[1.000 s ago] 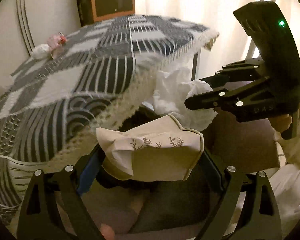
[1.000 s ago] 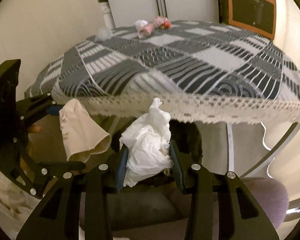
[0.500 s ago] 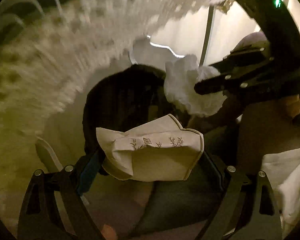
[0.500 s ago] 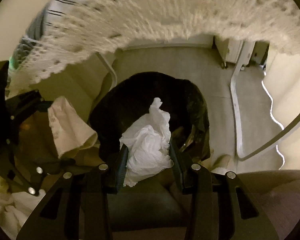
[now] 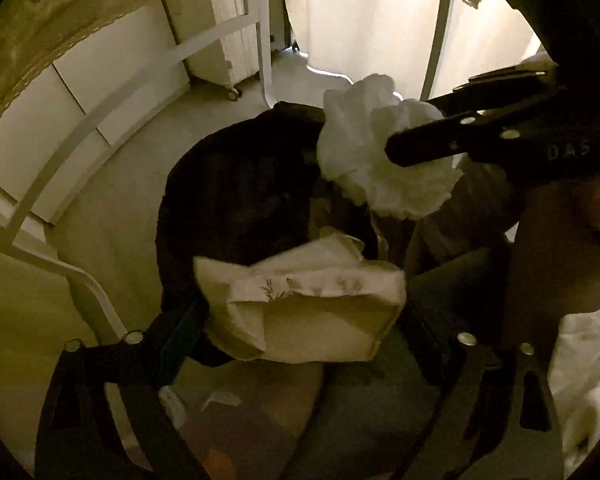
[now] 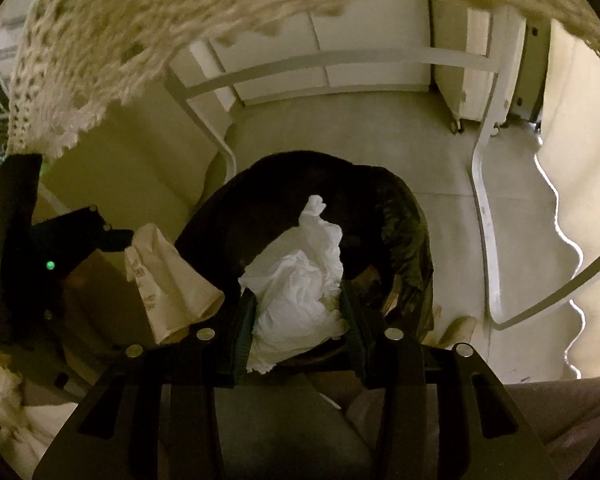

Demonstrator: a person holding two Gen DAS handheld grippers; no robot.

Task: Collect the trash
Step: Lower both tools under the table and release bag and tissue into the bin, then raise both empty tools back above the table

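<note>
While tools open, tissue (image 6: 300,280), cup (image 5: 308,304) between fingers

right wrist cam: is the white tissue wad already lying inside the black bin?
No, the white tissue wad sits between the right gripper's opening jaws, above the black bin.

lace cloth edge (image 6: 100,40): overhead | white table legs (image 6: 484,208): on floor | wheeled white cabinet (image 5: 220,32): behind
</note>
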